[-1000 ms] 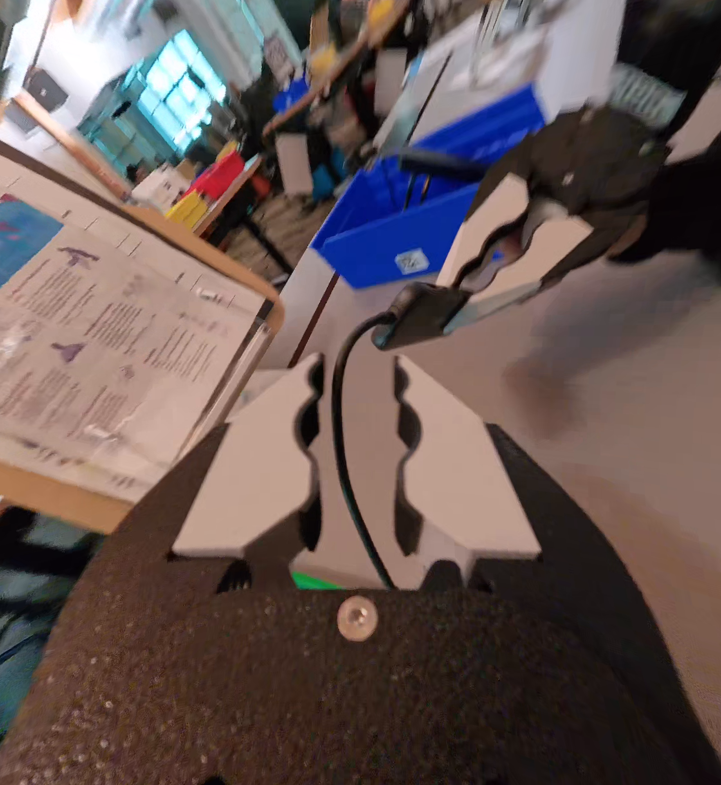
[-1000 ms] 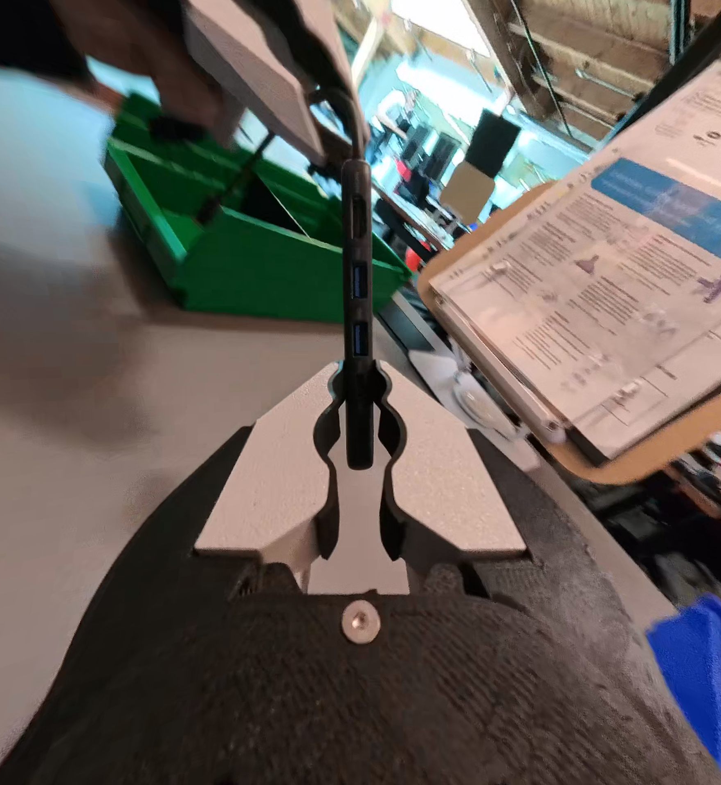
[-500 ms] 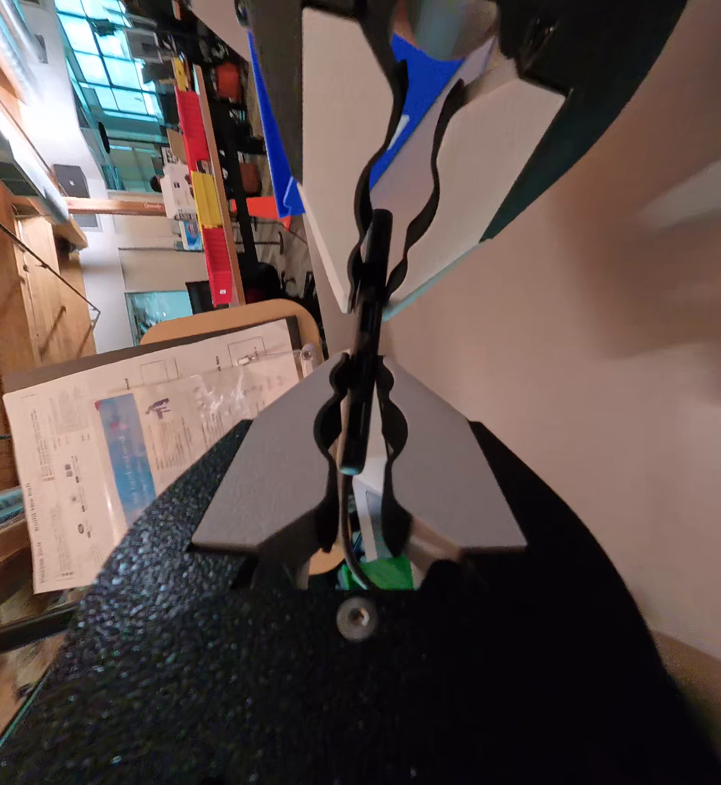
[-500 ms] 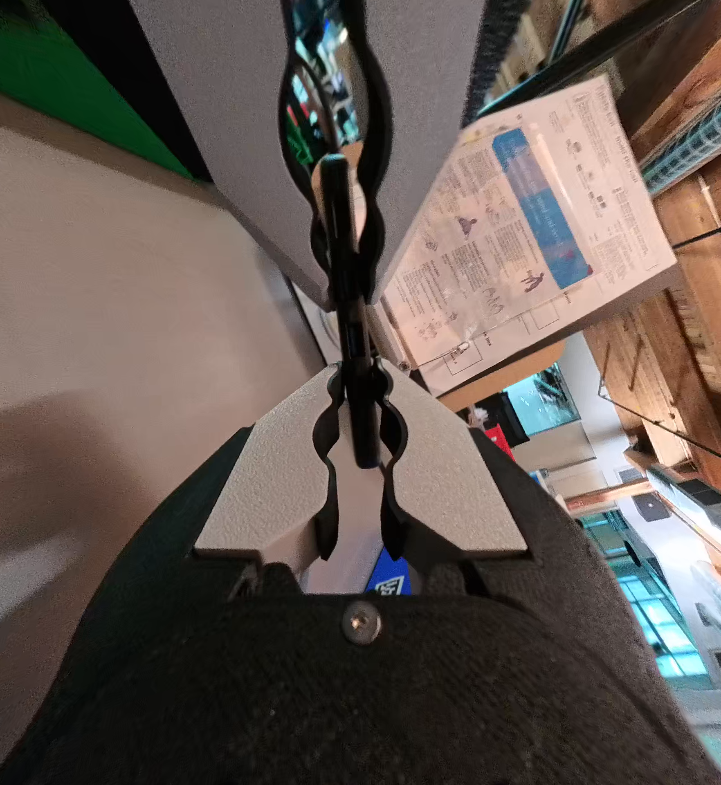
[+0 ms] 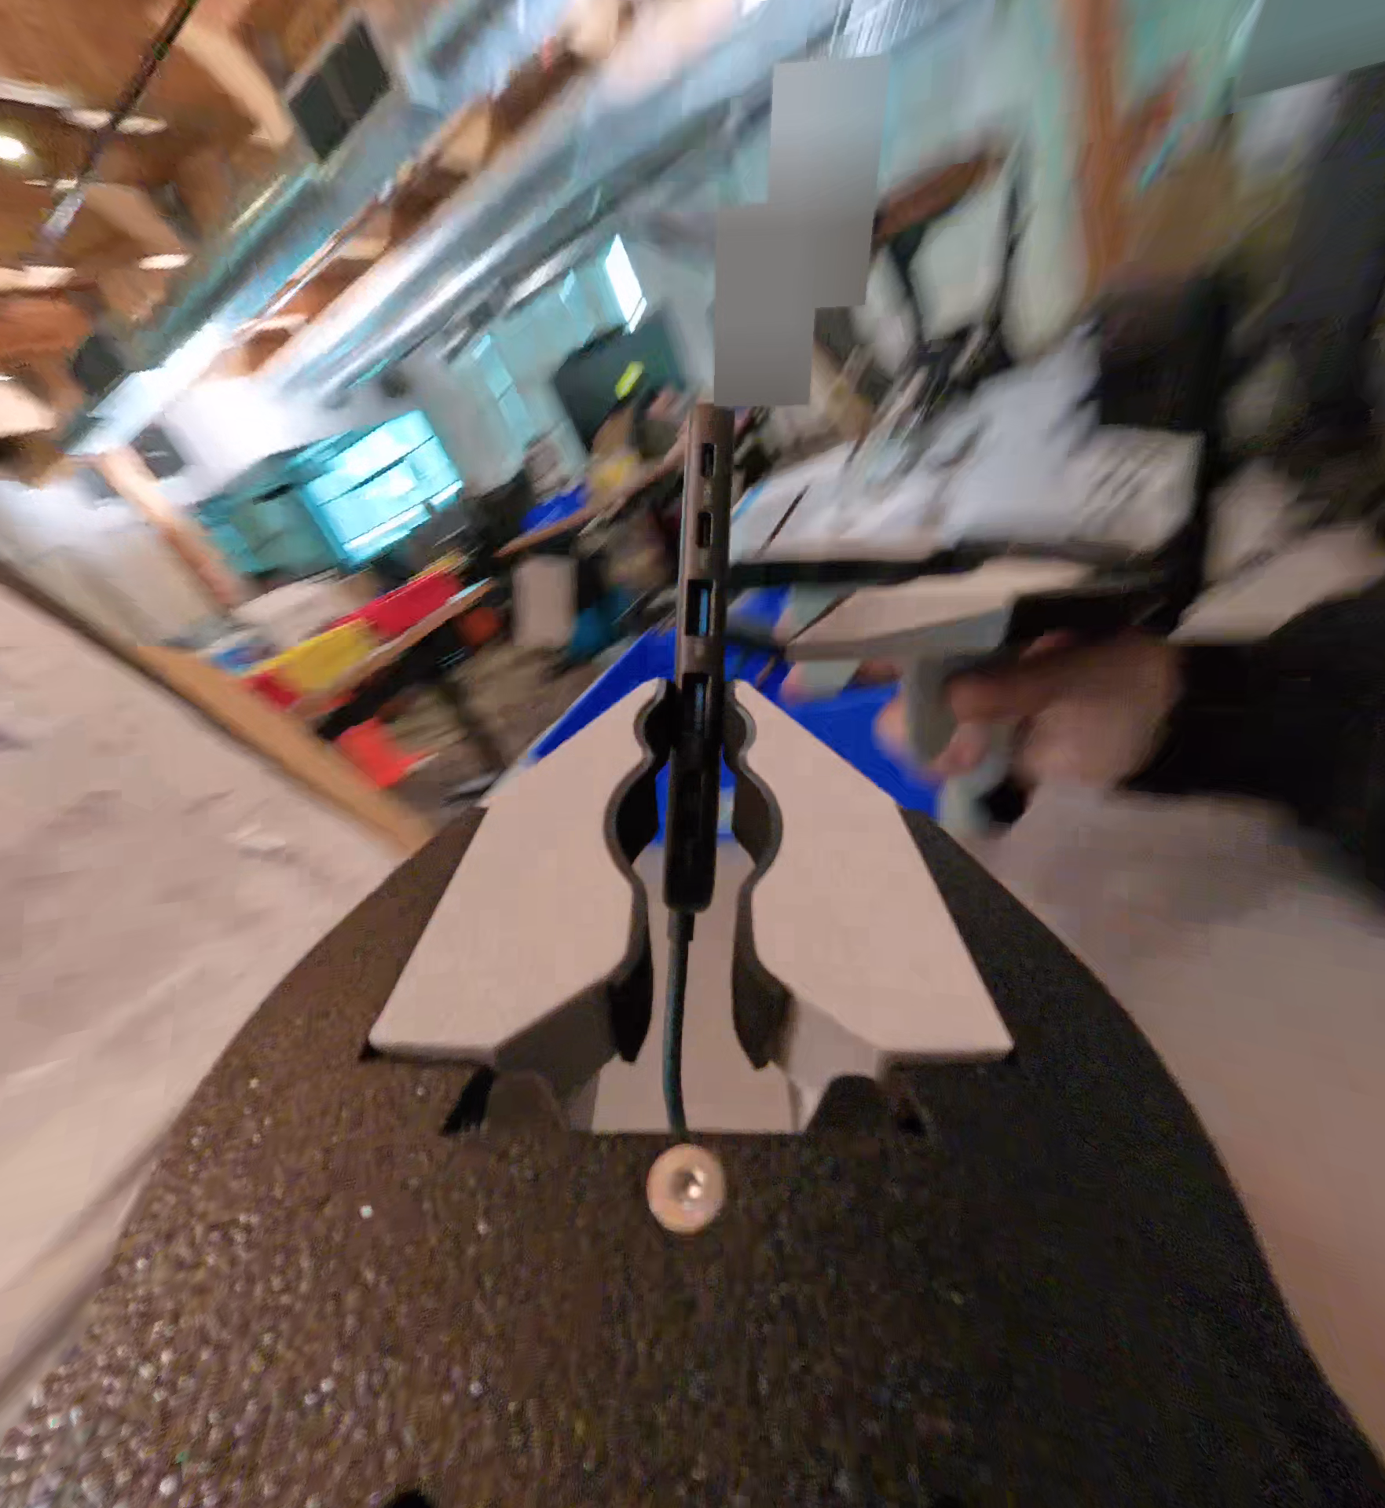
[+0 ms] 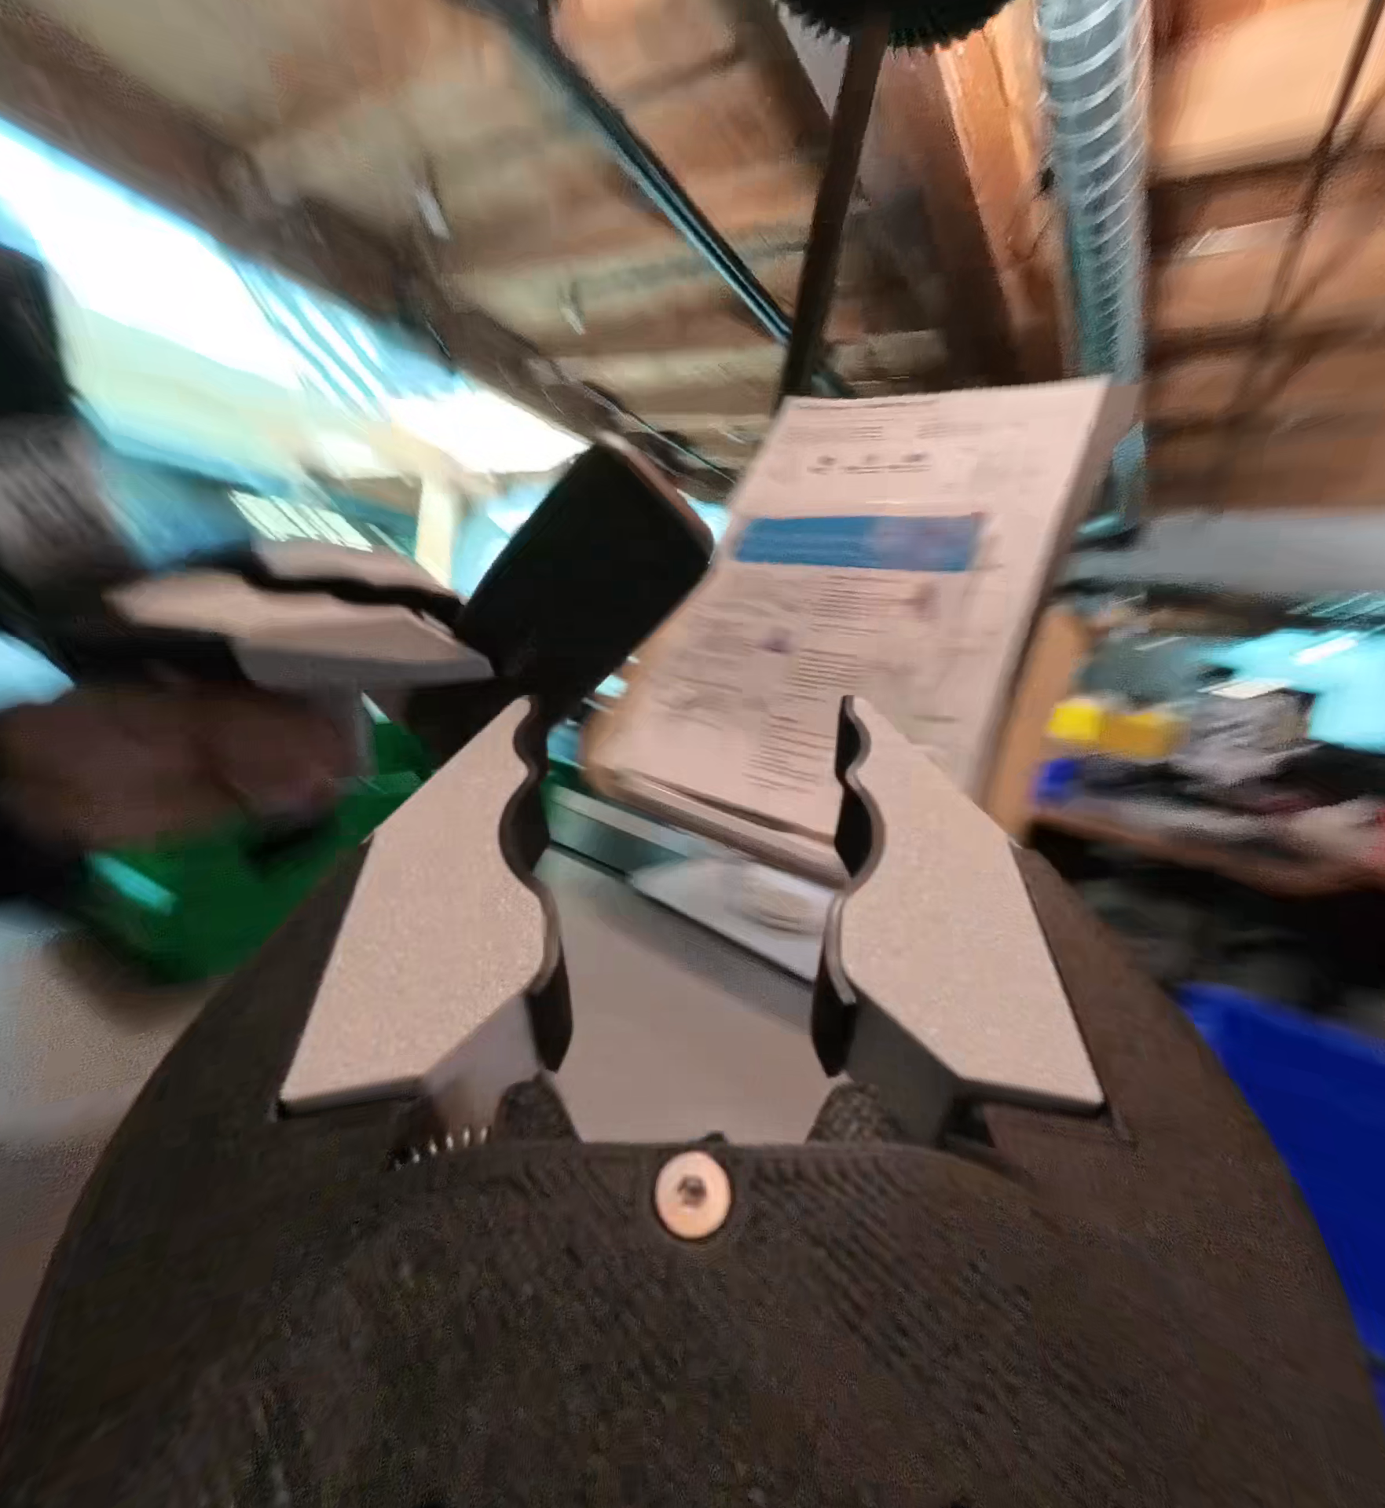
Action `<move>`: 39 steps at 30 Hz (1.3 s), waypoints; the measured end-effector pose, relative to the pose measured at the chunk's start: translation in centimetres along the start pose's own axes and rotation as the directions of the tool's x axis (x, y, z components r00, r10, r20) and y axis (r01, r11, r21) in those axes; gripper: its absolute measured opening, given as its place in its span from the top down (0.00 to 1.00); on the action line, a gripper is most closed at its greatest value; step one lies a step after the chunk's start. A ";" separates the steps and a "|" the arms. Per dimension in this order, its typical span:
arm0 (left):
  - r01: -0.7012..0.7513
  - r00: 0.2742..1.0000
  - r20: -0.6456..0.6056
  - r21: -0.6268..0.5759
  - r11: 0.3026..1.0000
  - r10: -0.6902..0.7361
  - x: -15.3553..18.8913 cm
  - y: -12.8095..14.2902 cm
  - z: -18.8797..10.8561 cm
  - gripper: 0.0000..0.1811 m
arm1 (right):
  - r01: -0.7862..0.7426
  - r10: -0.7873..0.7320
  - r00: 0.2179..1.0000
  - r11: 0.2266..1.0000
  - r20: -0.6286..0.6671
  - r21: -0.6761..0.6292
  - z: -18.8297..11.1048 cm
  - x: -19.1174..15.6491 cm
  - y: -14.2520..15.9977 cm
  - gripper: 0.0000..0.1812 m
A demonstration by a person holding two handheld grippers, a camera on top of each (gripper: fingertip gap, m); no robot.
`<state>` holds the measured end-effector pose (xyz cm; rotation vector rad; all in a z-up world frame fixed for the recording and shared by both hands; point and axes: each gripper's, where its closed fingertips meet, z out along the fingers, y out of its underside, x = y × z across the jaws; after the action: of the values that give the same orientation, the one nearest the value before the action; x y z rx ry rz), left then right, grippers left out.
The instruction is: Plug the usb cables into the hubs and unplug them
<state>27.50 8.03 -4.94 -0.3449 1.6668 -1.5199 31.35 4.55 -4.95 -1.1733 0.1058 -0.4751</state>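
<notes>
While both views are motion-blurred, the left gripper (image 5: 693, 702) clearly pinches the dark hub (image 5: 701, 620) edge-on between its fingers, ports facing left, its black cable (image 5: 677, 1028) trailing back toward the camera. Right gripper (image 6: 685, 726): jaws spread wide, holding nothing. Beyond it stand a printed sheet (image 6: 860, 620) and, probably, a green bin (image 6: 207, 898).

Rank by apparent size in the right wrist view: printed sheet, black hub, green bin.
1. printed sheet, largest in frame.
2. green bin, partly hidden behind the right gripper, so its rank is unsure.
3. black hub, smallest; held by the left gripper, nearer the camera than the sheet.
</notes>
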 end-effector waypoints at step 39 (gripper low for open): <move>0.890 0.442 0.006 0.124 0.439 -0.897 -6.5 2.5 -2.0 0.95 | 0.180 -0.172 0.983 0.962 0.056 -0.206 3.6 -7.3 3.9 0.47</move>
<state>30.88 14.43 -4.89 -1.4087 1.3423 -2.2996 27.15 11.85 -8.28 -1.4060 0.0183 -0.6094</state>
